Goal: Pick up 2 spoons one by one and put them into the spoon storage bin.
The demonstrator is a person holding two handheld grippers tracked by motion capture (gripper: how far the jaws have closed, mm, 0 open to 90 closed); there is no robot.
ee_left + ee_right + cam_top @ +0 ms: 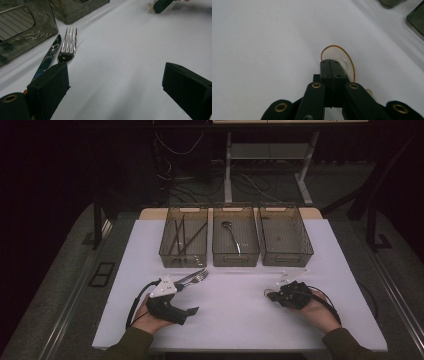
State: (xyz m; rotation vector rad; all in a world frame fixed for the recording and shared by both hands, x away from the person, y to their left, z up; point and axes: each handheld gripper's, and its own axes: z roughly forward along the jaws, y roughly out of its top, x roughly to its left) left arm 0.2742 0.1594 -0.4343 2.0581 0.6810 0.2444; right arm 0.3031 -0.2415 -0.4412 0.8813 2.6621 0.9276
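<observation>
Steel fork [69,43] and steel table knife [47,59] lie side by side on the white bench [235,310], just ahead of the left gripper [186,285], fingers spread wide and empty; best straddle one handle only. Right gripper [331,62] rests fingers closed. Count: three smoky plastic bins [285,251], one fork, one knife.

Left gripper [120,82] jaws stand wide apart over white table [120,50]; fork [68,43] and knife [48,58] lie side by side just beyond the left jaw.
</observation>
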